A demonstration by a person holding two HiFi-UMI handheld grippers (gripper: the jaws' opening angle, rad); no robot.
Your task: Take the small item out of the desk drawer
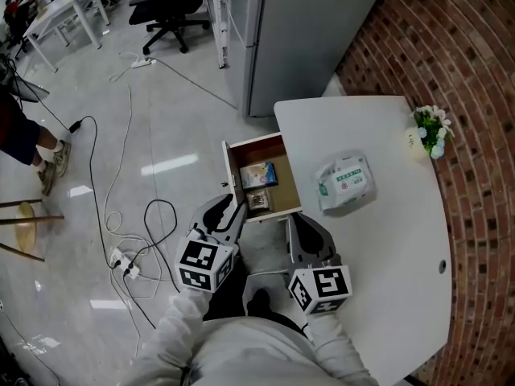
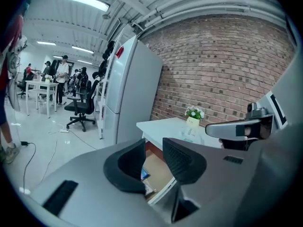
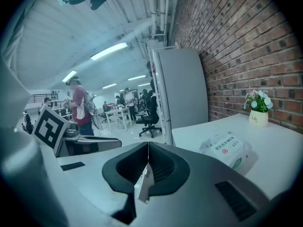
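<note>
Office w/ a glossy grey floor [image 1: 169, 127], a red brick wall [image 1: 459, 47] and a tall grey metal cabinet [image 1: 310, 30]; against the wall stands a white round-edged desk [image 1: 386, 248]. Its wood-lined drawer [image 1: 231, 161] is pulled open toward the floor side, w/ two small things in it: a flat blue-and-tan packet [image 1: 258, 174] and, just nearer the person, a darker small packet [image 1: 258, 201]. On the desktop, a white-and-green tissue pack [image 1: 346, 183] and a small potted flower sprig [image 1: 430, 129]. Left gripper [image 1: 229, 209] sits at the drawer's near corner, jaws a little apart, nothing btwn them. Right gripper [image 1: 300, 220] is beside the drawer's desk-side edge, jaws closed together; a pale sliver shows low at the seam, poss. part of the gripper.
</note>
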